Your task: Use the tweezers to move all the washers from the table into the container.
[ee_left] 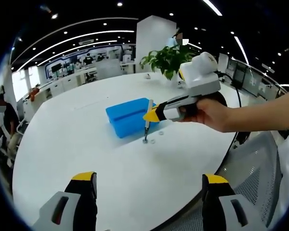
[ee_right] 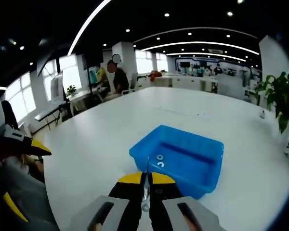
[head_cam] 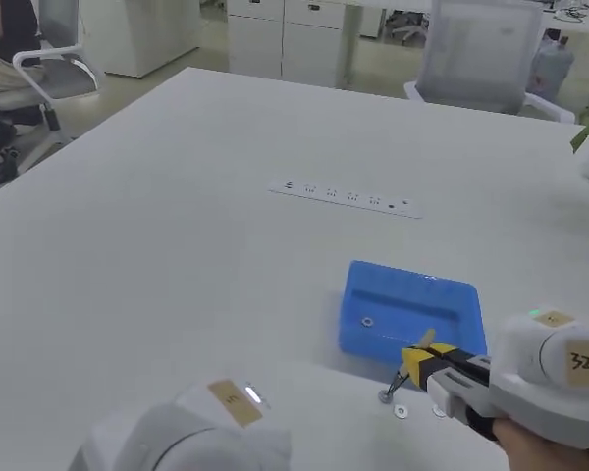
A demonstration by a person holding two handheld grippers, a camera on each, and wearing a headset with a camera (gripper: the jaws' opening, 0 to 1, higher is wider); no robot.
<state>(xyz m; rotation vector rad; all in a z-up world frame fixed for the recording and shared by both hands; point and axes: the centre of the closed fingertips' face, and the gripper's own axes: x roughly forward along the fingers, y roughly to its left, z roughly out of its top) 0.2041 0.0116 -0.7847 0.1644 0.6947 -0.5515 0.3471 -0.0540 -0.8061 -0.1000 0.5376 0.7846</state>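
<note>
Two small silver metal washers (ee_right: 160,160) already lie in the blue rectangular plastic container (ee_right: 192,185) just beyond the right tongs (ee_right: 147,179), clenched on thin metal tweezers (ee_left: 147,122) whose tip meets the white desk (head_cam: 177,245) beside at least two loose washers (head_cam: 401,411) left, while the left tongs (ee_left: 149,177) hang released.

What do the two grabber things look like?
Both have rounded white bodies and grey jaws with black and yellow tips. The right gripper wears a tan sticker reading 32 and a small green light. The left gripper has a tan sticker too, unreadable in the head view.
</note>
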